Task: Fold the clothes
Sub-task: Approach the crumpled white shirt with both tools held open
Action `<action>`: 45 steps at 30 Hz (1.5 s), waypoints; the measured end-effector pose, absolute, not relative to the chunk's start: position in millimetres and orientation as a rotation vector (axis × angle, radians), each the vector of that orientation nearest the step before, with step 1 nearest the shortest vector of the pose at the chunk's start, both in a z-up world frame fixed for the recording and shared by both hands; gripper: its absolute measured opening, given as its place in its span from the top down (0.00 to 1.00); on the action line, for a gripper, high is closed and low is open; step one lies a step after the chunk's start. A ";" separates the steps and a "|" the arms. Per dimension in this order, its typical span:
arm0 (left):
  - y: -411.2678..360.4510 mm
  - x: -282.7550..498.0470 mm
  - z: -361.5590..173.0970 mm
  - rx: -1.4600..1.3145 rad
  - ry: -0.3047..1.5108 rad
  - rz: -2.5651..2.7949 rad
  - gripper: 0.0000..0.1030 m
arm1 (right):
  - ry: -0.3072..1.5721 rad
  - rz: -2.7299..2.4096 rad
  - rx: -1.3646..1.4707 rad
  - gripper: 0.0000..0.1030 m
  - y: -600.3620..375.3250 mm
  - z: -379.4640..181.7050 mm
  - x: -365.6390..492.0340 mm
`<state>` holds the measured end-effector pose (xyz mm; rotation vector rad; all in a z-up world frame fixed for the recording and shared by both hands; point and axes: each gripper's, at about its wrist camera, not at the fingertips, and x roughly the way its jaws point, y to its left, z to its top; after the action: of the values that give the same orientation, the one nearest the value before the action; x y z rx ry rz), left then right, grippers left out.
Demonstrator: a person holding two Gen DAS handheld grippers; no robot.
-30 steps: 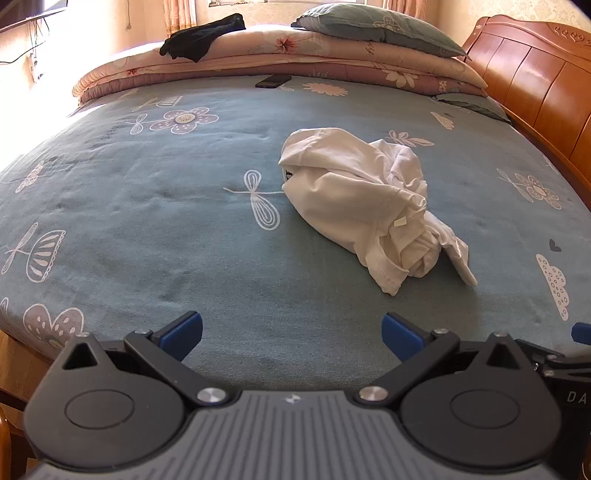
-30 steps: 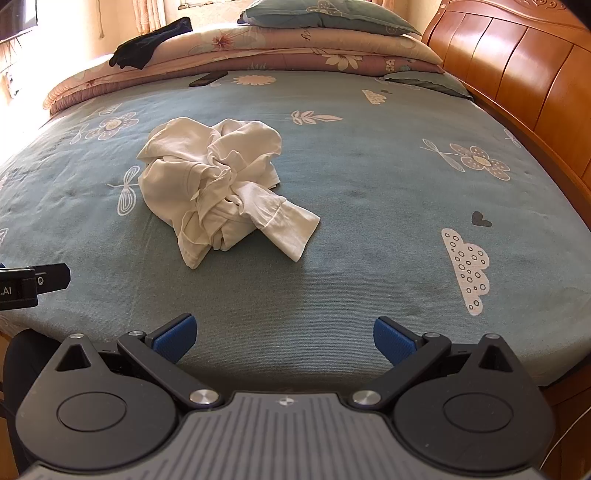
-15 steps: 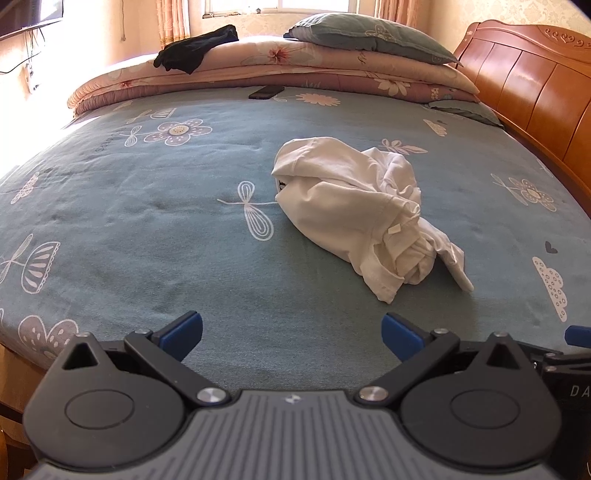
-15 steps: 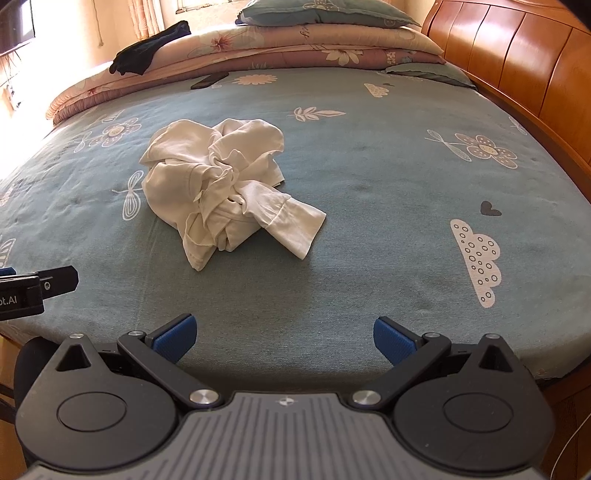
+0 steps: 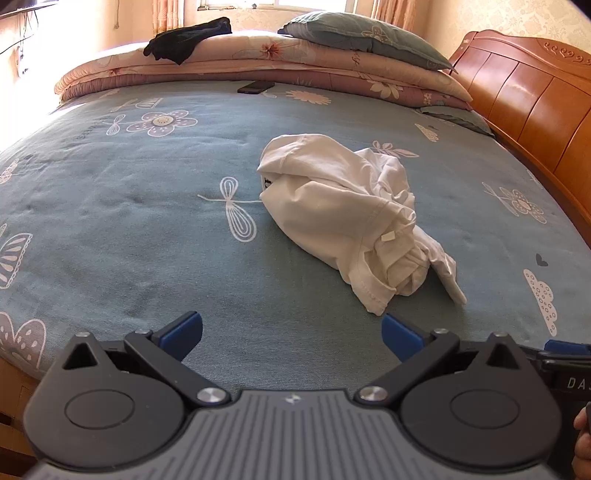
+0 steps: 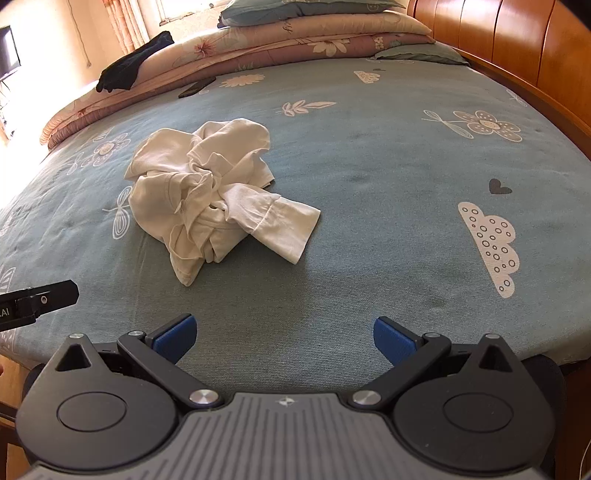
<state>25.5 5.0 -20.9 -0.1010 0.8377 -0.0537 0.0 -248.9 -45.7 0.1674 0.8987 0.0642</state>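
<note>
A crumpled white garment point(image 5: 347, 210) lies in a loose heap near the middle of the bed point(image 5: 110, 221), on a teal sheet printed with white flowers, dragonflies and clouds. One cuffed sleeve point(image 6: 280, 225) sticks out of the heap toward the near right, flat on the sheet, and a hemmed corner points toward the near edge of the bed. In the left wrist view the heap sits ahead of and to the right of the left gripper point(image 5: 291, 336), whose blue-padded fingers are spread wide and hold nothing; the garment's nearest corner ends just beyond the right-hand fingertip, apart from it. In the right wrist view the heap lies ahead and to the left of the right gripper point(image 6: 284, 334), well apart from it, and that gripper's fingers are likewise spread wide and empty over the near edge of the bed. Part of the left gripper's body shows at the left edge of that view. Behind the garment a dark phone point(image 5: 256, 87) lies on the sheet, in front of folded floral quilts point(image 5: 332, 70) topped by a teal pillow point(image 5: 362, 33) and a black garment point(image 5: 188, 38). A wooden headboard point(image 5: 535, 96) runs along the right side.
</note>
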 end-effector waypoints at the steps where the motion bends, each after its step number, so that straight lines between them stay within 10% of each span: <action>1: 4.7 29.3 -23.9 -0.103 0.849 -0.054 0.00 | 0.903 0.066 0.157 0.00 -248.7 -48.2 3.5; 45: 17.0 63.3 -55.2 -0.109 0.779 -0.090 0.00 | 0.619 0.280 0.072 0.00 -248.4 -57.7 32.7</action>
<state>63.3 17.0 -55.2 -0.1090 0.7786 -0.0899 32.7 -248.4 -57.7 0.0721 0.6191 0.2804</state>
